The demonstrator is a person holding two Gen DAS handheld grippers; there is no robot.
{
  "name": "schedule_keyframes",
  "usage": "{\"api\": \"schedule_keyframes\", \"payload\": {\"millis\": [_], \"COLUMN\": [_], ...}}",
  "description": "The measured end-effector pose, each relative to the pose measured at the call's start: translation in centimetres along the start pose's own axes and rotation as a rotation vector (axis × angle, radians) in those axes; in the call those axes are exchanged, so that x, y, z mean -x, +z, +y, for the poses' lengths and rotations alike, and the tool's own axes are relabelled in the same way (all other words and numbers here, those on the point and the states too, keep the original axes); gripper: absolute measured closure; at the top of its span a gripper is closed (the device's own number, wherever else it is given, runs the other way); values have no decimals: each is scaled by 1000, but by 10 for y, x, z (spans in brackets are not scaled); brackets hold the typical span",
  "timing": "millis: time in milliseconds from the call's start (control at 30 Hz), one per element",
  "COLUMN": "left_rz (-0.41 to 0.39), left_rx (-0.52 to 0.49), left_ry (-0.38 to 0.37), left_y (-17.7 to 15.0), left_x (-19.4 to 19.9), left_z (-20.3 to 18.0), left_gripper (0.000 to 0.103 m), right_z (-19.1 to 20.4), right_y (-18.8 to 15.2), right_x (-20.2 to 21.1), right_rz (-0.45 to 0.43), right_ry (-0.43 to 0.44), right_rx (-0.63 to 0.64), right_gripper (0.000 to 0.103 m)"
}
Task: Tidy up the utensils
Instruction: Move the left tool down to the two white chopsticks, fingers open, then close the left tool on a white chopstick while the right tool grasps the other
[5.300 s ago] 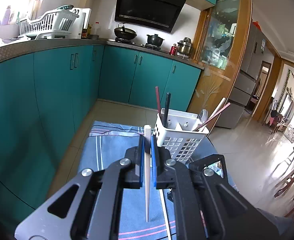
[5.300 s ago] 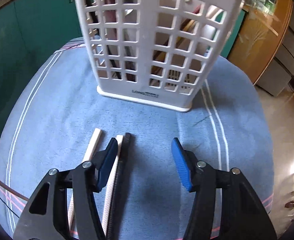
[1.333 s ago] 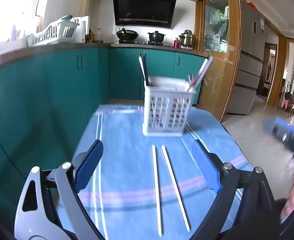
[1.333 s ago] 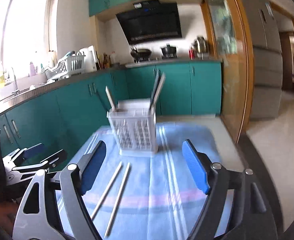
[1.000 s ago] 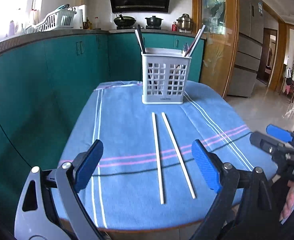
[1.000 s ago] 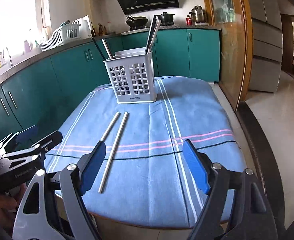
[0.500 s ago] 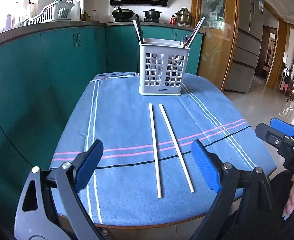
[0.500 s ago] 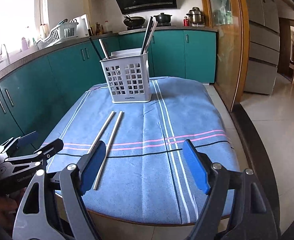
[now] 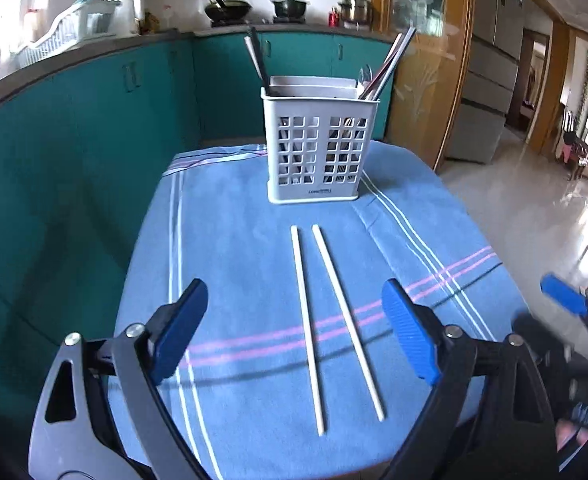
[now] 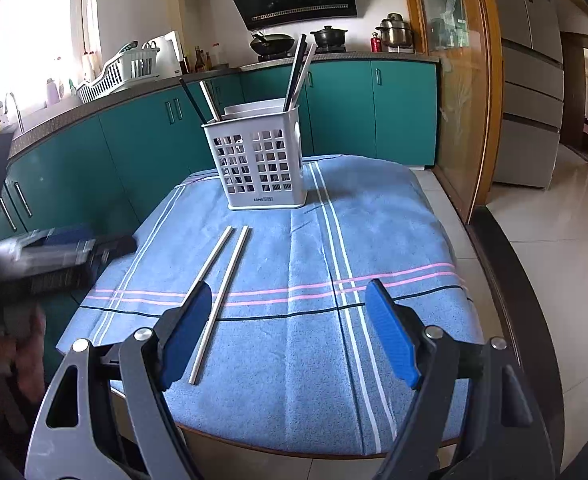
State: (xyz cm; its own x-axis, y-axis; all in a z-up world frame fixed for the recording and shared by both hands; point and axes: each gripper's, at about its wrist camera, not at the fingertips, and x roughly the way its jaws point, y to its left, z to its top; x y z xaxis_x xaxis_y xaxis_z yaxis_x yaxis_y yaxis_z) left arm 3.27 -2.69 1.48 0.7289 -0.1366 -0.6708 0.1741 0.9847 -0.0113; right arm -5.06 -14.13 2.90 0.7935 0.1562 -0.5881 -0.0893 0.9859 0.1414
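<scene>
Left gripper [image 9: 294,328]: jaws wide apart, just closing slightly, nothing between them, held above the near table edge. Right gripper [image 10: 286,328]: jaws wide, empty. Two white chopsticks [image 9: 325,312] lie side by side, apart, on the blue striped cloth [image 9: 234,240], running toward 12 o'clock. The white utensil basket [image 9: 317,148] stands upright beyond them at 12 o'clock, holding several utensils.

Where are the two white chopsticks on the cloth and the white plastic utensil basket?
left white chopstick [image 9: 306,326]: left wrist view, mid-shaft.
right white chopstick [image 9: 345,312]: left wrist view, mid-shaft.
white plastic lattice utensil basket [image 9: 317,148]: left wrist view, front wall between the two grids.
</scene>
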Motion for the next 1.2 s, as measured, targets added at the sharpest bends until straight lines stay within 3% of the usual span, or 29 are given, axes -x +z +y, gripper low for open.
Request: {"api": "schedule_keyframes", "payload": {"millis": [100,267,433,700,800,833,967,1100,1200], "left_rz": [73,207,282,362,338,336,317,157,24], "left_rx": [-11,3,28,20,31,49,120,199,228], "left_ry": [-9,-4,-31,-1,1,-11,-81,-129,-125], "left_y": [25,45,51,50,52,53,55,62,68], "left_x": [-37,-109,-156,-203,-208,-209,-202,-142,-87], "left_z": [1,8,6,1,7,10,27,50,68], "left_gripper": [30,61,66,76,84,96,97,97,97], "right_z": [-3,-8,-15,-22,-13,-9,10,26,42], "right_y": [0,-3,-4,-4,1,6,28,52,66], "right_x": [-4,-12,-20,-34,-41,-45,-61,-93,-129], "right_rz": [8,27,43,71,91,100,114,153,220], "right_ry": [10,25,32,28,27,26,16,42,63], "right_rx": [-13,-19,-28,-39,-2,20,94,113,119], "right_gripper": [26,26,26,26,26,26,26,26,26]}}
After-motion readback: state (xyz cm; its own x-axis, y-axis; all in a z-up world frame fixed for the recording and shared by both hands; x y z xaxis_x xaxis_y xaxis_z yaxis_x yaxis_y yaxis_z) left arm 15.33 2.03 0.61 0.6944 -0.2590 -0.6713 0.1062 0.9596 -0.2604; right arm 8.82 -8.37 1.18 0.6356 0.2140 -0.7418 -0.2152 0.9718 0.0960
